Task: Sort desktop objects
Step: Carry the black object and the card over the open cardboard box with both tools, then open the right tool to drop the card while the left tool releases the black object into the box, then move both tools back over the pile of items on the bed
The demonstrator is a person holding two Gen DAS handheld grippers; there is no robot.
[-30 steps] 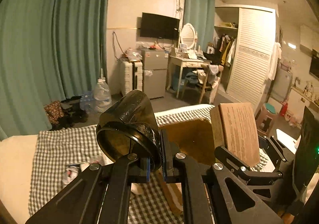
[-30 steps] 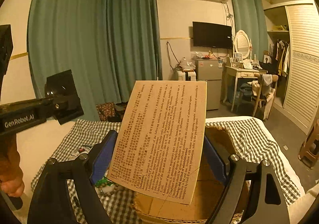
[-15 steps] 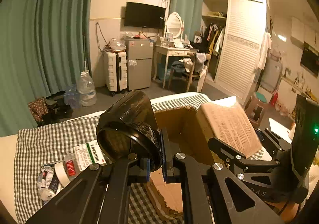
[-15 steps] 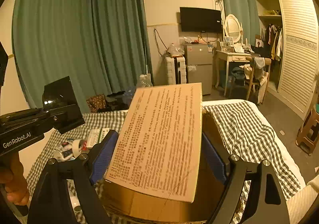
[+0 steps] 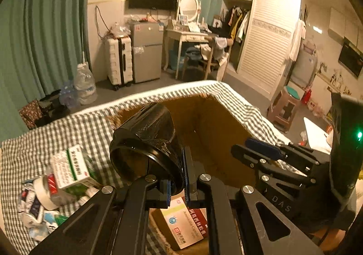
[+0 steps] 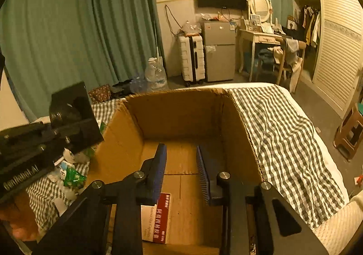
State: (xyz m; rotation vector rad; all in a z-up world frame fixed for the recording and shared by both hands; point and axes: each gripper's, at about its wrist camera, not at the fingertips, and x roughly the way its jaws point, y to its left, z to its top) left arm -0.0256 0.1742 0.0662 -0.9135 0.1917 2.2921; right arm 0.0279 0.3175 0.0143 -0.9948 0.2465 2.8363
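My left gripper (image 5: 178,187) is shut on the rim of a black plastic cup (image 5: 145,139), held tilted over the near left corner of an open cardboard carton (image 5: 215,123). A white and red medicine box (image 5: 186,225) lies flat on the carton floor. In the right wrist view my right gripper (image 6: 181,164) hangs over the carton (image 6: 181,114); its jaws are closing with nothing between them, and the medicine box (image 6: 156,218) lies below the left finger. The right gripper (image 5: 261,153) also shows at the right of the left wrist view.
The carton stands on a bed under a checked cloth (image 6: 283,137). Left of it lie a green and white medicine box (image 5: 70,168), a tape roll (image 5: 45,189) and several small packets. A hand (image 6: 20,221) holds the left gripper. A stool (image 5: 285,105) stands beyond the bed.
The printed box has left my right gripper and now lies in the carton; those jaws have narrowed. Both grippers have sunk toward the carton, the left still holding the cup.
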